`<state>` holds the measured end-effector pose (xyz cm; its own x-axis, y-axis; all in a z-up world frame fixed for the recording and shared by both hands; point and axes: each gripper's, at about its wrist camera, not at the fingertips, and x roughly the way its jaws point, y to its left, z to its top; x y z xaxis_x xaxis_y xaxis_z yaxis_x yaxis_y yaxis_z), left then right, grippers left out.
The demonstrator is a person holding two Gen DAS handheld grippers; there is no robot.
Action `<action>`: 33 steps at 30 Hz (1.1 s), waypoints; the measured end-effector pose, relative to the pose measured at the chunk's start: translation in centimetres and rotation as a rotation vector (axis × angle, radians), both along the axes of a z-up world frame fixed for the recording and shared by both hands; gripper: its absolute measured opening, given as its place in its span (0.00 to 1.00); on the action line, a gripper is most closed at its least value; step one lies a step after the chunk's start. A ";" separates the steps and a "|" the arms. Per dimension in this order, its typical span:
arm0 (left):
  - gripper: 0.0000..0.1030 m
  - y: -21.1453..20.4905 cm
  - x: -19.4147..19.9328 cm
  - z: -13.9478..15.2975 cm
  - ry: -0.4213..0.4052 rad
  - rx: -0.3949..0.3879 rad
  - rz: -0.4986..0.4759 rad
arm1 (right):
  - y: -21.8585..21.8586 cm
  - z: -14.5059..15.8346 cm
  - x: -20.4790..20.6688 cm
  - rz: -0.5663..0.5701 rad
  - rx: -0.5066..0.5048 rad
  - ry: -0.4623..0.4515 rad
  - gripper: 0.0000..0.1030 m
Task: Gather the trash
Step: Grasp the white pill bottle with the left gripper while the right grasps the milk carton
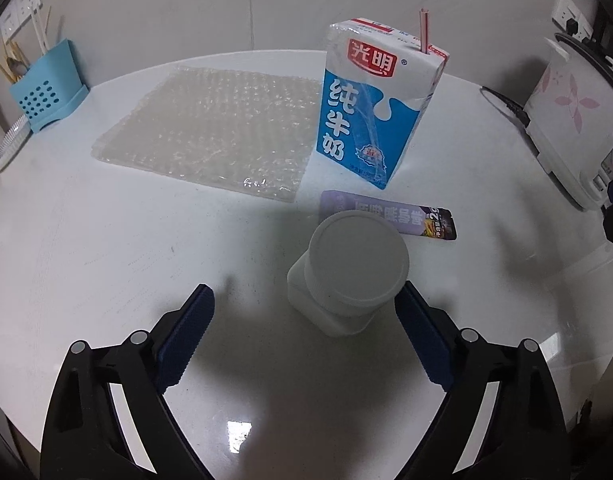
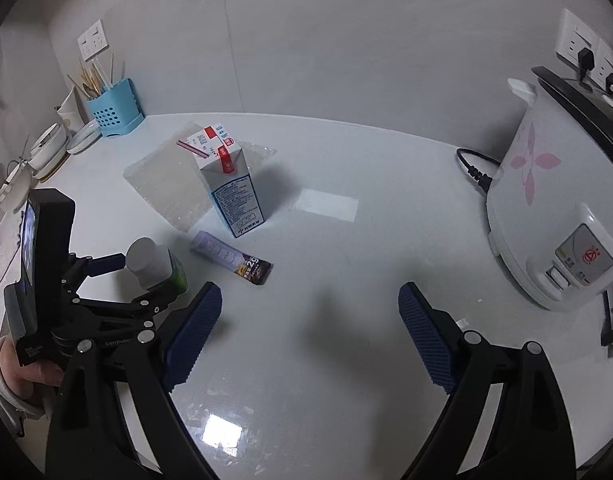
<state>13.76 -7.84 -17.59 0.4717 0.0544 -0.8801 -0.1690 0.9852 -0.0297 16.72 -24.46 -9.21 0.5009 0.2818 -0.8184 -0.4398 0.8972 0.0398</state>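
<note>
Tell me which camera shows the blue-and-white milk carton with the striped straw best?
The left wrist view: the blue-and-white milk carton stands close and large, front label readable, striped straw upright. The right wrist view shows it smaller and farther off, from its back and top.

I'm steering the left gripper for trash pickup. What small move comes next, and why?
Probably close the left gripper on the white bottle: its open jaws straddle the upright bottle, one pad near it, the other apart.
</note>
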 end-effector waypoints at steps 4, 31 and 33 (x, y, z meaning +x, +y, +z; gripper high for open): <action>0.67 0.4 0.6 -0.2 0.006 -0.010 0.014 | 1.0 0.0 1.2 0.027 0.001 -0.006 0.84; 0.40 8.1 -4.7 5.9 0.001 0.007 0.210 | 11.2 -1.5 7.0 0.223 -0.013 -0.103 0.84; 0.40 8.5 -5.2 6.3 -0.002 0.002 0.220 | 11.6 -1.8 7.1 0.229 -0.017 -0.101 0.81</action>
